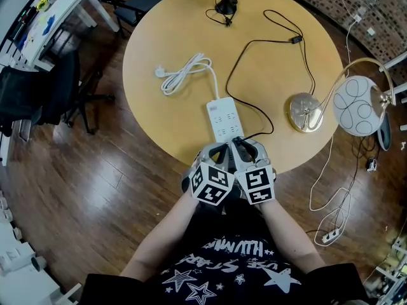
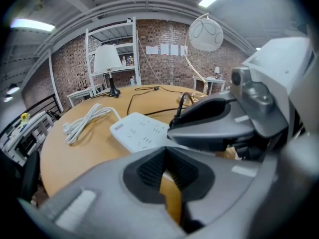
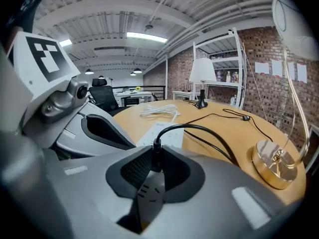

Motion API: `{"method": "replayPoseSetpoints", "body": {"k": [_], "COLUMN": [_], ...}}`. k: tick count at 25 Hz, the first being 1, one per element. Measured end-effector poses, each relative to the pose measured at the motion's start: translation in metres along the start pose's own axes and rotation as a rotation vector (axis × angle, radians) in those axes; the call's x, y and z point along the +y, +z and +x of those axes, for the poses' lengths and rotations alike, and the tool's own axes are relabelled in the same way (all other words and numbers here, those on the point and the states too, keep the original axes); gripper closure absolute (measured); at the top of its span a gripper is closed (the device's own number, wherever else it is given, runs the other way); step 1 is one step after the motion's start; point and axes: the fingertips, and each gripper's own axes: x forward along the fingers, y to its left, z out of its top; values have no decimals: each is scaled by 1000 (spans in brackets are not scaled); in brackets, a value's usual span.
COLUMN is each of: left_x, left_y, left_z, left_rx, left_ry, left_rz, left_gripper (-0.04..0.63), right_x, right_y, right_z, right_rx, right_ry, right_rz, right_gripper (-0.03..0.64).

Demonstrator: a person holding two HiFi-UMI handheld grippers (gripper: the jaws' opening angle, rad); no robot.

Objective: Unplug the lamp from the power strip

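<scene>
A round wooden table (image 1: 159,49) stands on a dark plank floor (image 1: 95,170), in a room with a brick wall (image 2: 164,34), white shelves (image 2: 112,39) and strip lights overhead. Near the table's front edge lies a white power strip (image 1: 225,118), its own white cord (image 1: 184,72) coiled loosely beside it. A thin black cord (image 1: 238,68) loops across the top to the gold lamp base (image 1: 306,112) at the right edge (its round white shade (image 1: 356,105) hangs out past the rim). A second lamp (image 1: 226,4) stands at the far side. Both grippers sit side by side at the strip's near end. The right gripper (image 3: 154,168) is clenched on the lamp's black plug (image 3: 148,195), with the cord rising out between the pads; whether the plug is seated in the strip cannot be told. The left gripper (image 2: 167,176) holds nothing, its jaws slightly apart with bare table showing through.
</scene>
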Motion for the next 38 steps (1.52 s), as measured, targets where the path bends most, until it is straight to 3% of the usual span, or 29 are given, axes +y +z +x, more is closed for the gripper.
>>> {"method": "replayPoseSetpoints", "body": {"k": [10, 16, 22, 30, 33, 35, 38], "left_x": [-2, -2, -2, 2, 10, 16, 22], "left_y": [1, 2, 2, 1, 5, 13, 38], "left_z": [-1, 1, 1, 3, -6, -16, -35], "left_rx": [1, 3, -4, -83, -112, -153, -243], "left_ry": [-8, -1, -20, -40, -10, 25, 93], "left_rz": [-2, 31, 12, -107, -119, -106, 5], "left_gripper": [592, 591, 591, 591, 591, 592, 592], "right_x": [-6, 9, 8, -20, -28, -31, -34], "right_y": [-7, 29, 53, 37, 43, 52, 77], "right_z": [-5, -15, -23, -38, -46, -53, -68], "right_rx": [-49, -155, -172, -173, -189, -207, -262], "right_ry": [26, 98, 87, 29, 10, 4, 5], "right_rz": [55, -51, -78, -30, -6, 12, 32], "right_gripper": [558, 561, 561, 560, 560, 560, 560]}}
